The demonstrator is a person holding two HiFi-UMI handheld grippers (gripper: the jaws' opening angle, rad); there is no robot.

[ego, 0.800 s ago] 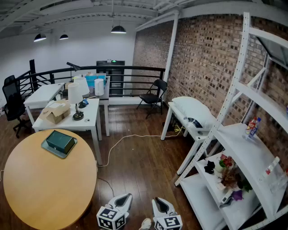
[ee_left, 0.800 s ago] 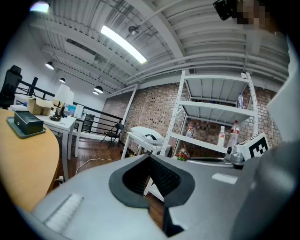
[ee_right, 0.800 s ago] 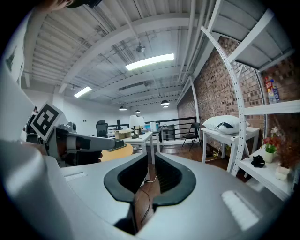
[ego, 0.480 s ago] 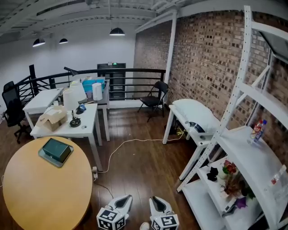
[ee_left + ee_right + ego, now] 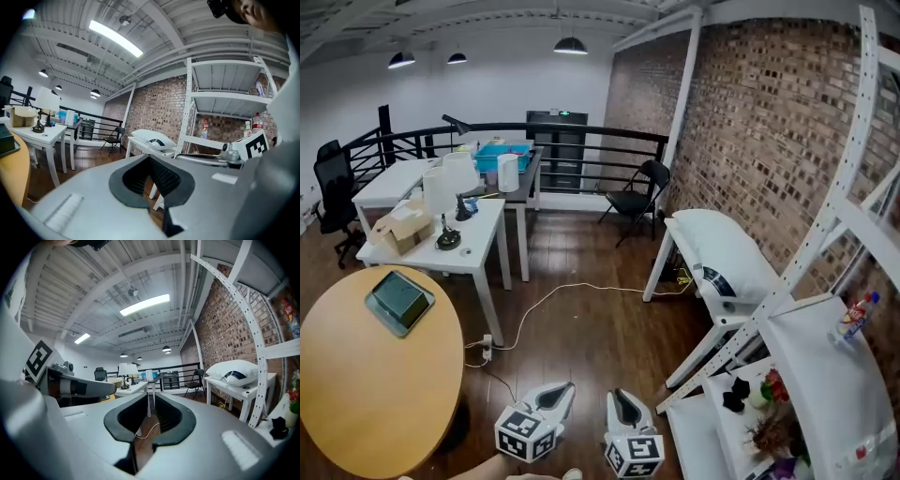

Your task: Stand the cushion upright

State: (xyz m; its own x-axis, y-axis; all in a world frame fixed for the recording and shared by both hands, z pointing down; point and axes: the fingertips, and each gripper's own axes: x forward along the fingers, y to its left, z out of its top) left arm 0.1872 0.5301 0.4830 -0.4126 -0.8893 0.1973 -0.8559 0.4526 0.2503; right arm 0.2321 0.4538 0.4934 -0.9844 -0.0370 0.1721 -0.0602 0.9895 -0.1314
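Observation:
The cushion [image 5: 720, 251] is a white pillow with a dark band. It lies flat on a narrow white table [image 5: 667, 246] against the brick wall, far ahead of both grippers. It also shows in the left gripper view as the cushion [image 5: 151, 138] and in the right gripper view as the cushion [image 5: 235, 371]. My left gripper [image 5: 562, 392] hangs low over the wooden floor, jaws shut and empty; its tips [image 5: 150, 158] meet. My right gripper [image 5: 618, 403] is beside it, jaws [image 5: 149, 405] a narrow slit apart with nothing between them.
A round wooden table [image 5: 356, 403] with a green box [image 5: 397, 298] stands at the left. Behind it is a white desk [image 5: 478, 246] with a lamp [image 5: 439, 204]. A white shelf rack [image 5: 825, 337] fills the right. A cable [image 5: 546, 298] crosses the floor, and a folding chair [image 5: 636, 193] stands at the back.
The head view has swung to the right and moved forward, so the cushion's table looks nearer and larger. Both grippers stay low at the bottom edge, jaws unchanged.

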